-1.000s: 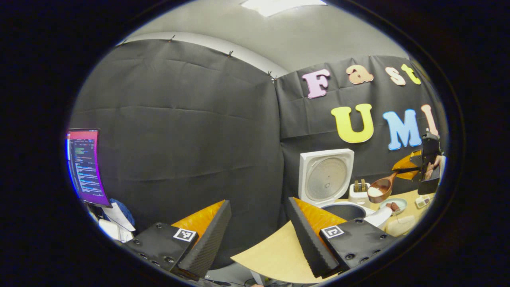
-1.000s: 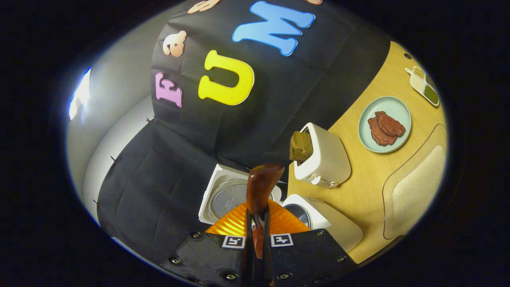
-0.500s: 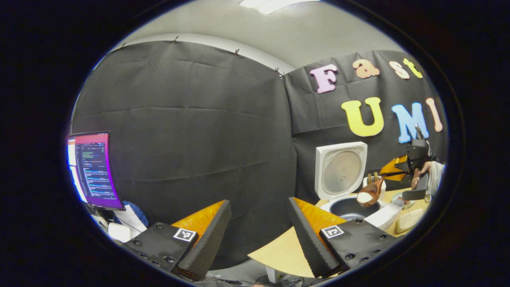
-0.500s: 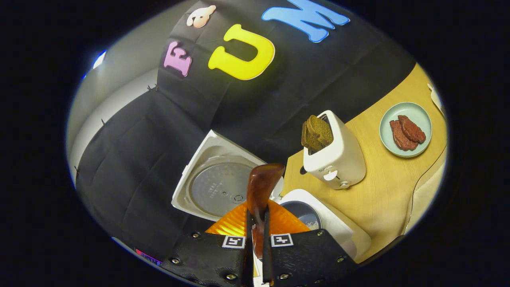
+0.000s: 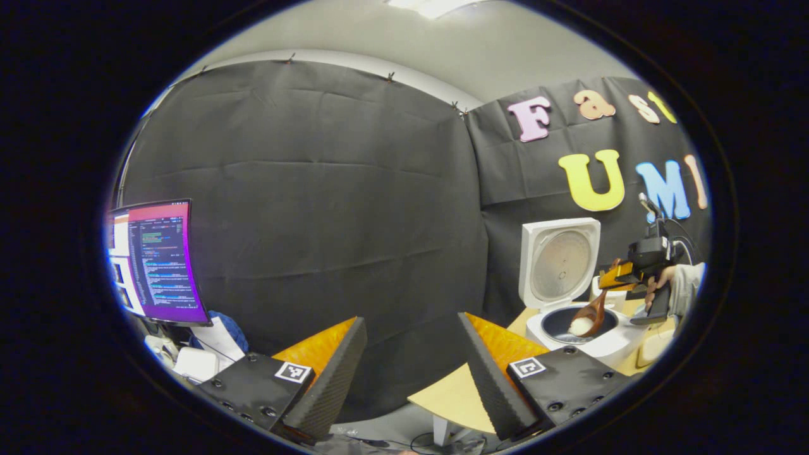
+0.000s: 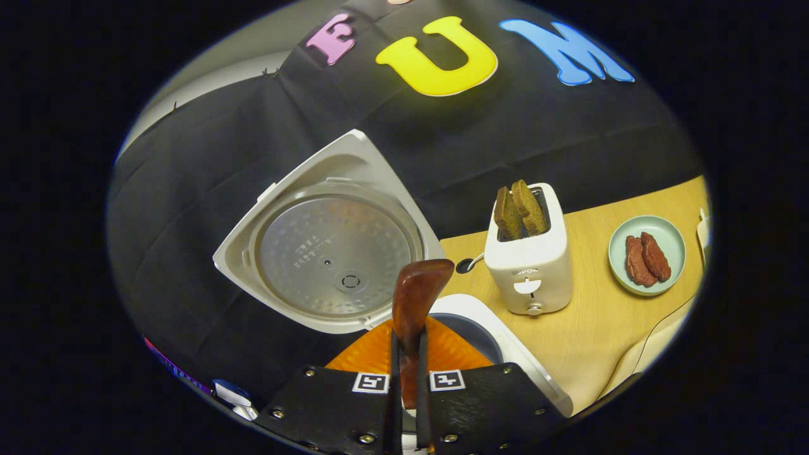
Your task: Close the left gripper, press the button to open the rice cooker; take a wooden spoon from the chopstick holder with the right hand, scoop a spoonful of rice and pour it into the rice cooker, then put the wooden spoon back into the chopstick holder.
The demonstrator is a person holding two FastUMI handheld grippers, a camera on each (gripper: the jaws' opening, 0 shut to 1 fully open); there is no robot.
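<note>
The white rice cooker [image 5: 610,344] stands at the right of the left gripper view with its lid [image 5: 559,262] raised. Over its dark pot, a wooden spoon [image 5: 584,319] carries a lump of white rice, bowl tipped downward. My right gripper [image 5: 622,275], held by a hand [image 5: 660,281], grips the spoon's handle. In the right gripper view, the right gripper [image 6: 407,379] is shut on the wooden spoon [image 6: 417,297], with the lid [image 6: 328,253] and the pot [image 6: 471,328] just beyond. My left gripper [image 5: 411,366] stands open and holds nothing, off the table's left end.
A white toaster [image 6: 528,265] with two bread slices stands right of the cooker. A pale green plate [image 6: 632,227] with meat lies farther right on the wooden table [image 6: 588,328]. A lit monitor [image 5: 155,262] stands at the far left.
The right gripper has carried the rice-laden spoon from near the toaster to above the cooker's pot and lowered it. The left gripper's view has swung left; it has stayed open.
</note>
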